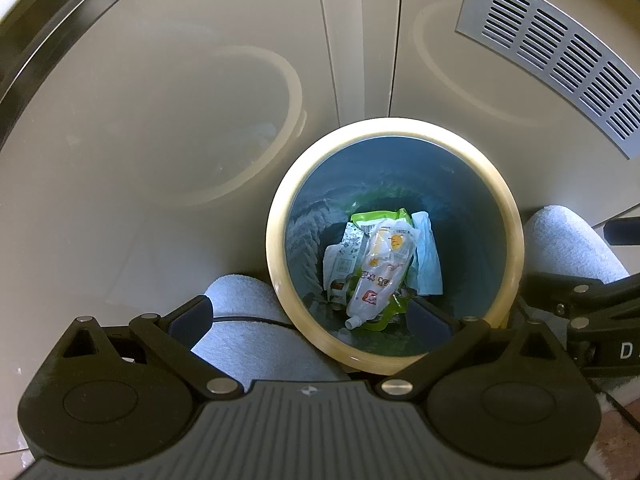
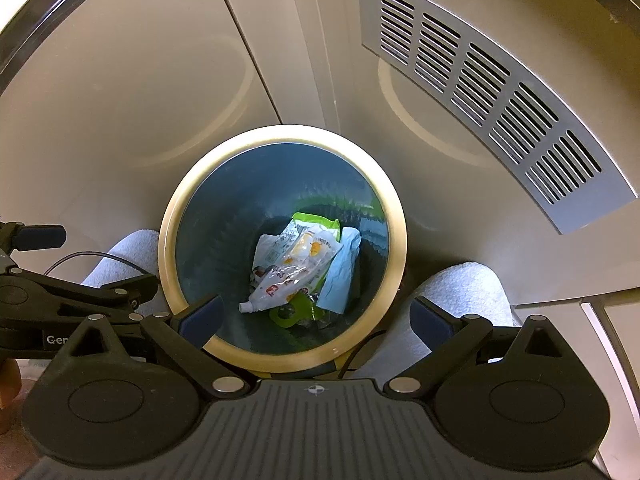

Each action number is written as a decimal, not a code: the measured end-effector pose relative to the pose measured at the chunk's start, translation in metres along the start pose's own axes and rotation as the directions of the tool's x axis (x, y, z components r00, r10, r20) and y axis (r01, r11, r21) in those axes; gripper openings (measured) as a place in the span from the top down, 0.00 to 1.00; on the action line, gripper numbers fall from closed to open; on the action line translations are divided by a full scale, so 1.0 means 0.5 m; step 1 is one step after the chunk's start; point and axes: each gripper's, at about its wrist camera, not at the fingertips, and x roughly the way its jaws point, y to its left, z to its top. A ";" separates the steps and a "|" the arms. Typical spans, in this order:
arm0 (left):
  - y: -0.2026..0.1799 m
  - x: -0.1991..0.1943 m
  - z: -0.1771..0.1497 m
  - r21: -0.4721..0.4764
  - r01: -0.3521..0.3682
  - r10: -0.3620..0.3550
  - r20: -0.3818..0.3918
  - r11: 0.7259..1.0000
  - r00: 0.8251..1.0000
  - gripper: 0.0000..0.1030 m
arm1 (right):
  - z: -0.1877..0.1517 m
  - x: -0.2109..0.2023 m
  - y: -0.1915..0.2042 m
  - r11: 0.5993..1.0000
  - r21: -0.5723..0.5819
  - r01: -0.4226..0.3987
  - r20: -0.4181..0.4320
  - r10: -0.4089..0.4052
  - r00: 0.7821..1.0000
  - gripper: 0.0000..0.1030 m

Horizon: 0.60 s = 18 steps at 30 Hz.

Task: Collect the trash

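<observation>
Since both the left tongs [image 1: 312,316] and right tongs [image 2: 316,316] hover wide open and empty, the trash [image 1: 380,264] lies deep in the bin [image 1: 516,248]; reaching in risks clipping the rim at 6 o'clock.

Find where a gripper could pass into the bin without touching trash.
Free: inside the bin, along the blue wall above the pile. Crowded: the bottom, where spout pouch, green packet and blue paper overlap.
</observation>
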 end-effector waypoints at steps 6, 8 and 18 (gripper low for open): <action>0.004 -0.008 -0.003 -0.003 -0.002 0.002 0.012 1.000 1.000 0.00 | -0.002 -0.012 0.002 1.000 -0.009 0.005 0.015 -0.005 1.000 0.03; 0.006 -0.012 -0.004 -0.006 -0.002 0.002 0.017 1.000 1.000 0.00 | -0.003 -0.016 0.002 1.000 -0.009 0.007 0.021 -0.007 1.000 0.03; 0.007 -0.033 -0.007 -0.002 -0.010 0.010 0.045 1.000 0.999 0.00 | -0.012 -0.034 0.001 1.000 -0.006 0.015 0.049 -0.015 0.999 0.03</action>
